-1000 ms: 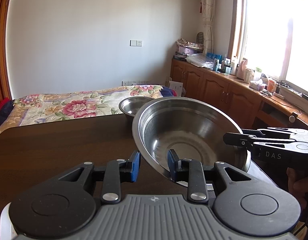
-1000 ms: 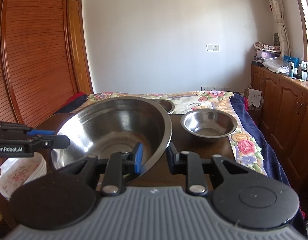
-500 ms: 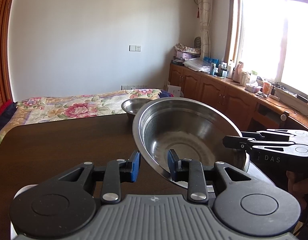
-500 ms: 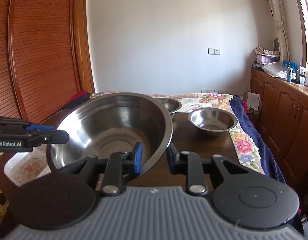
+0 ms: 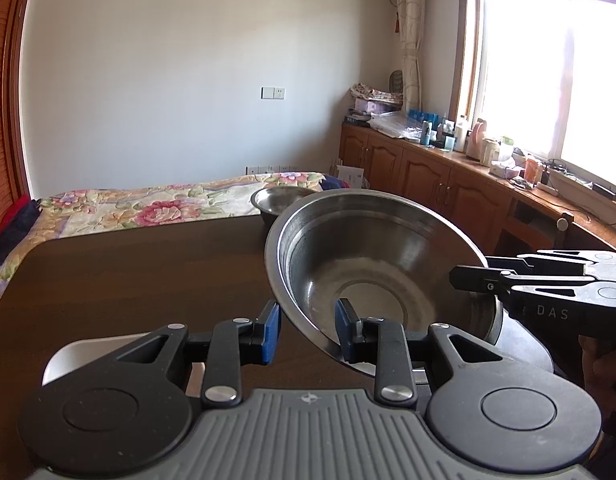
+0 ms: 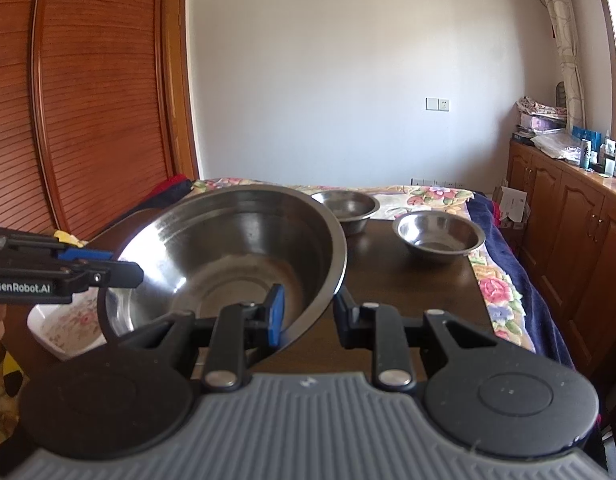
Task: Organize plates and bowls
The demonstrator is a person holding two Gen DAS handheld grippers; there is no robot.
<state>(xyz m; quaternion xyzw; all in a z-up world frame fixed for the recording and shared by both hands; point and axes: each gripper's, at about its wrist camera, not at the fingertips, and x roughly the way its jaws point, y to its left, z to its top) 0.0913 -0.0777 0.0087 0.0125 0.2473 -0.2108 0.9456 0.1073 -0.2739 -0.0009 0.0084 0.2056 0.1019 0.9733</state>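
Left hand-held gripper (image 5: 307,334): clamped on the near-left rim of the large steel bowl (image 5: 371,276), blue pads on either side of the wall.
Right hand-held gripper (image 6: 308,316): clamped on the opposite rim of the same bowl, one finger inside, one outside.
Large steel bowl: lifted above the dark tabletop (image 5: 140,280), tilted, carried between both grippers.
White floral dish (image 6: 64,322): at the tabletop's left edge, partly under the bowl.
Two small steel bowls (image 6: 437,236): upright at the tabletop's far end, side by side, apart.
Bed (image 5: 148,208): floral cover, just past the tabletop.
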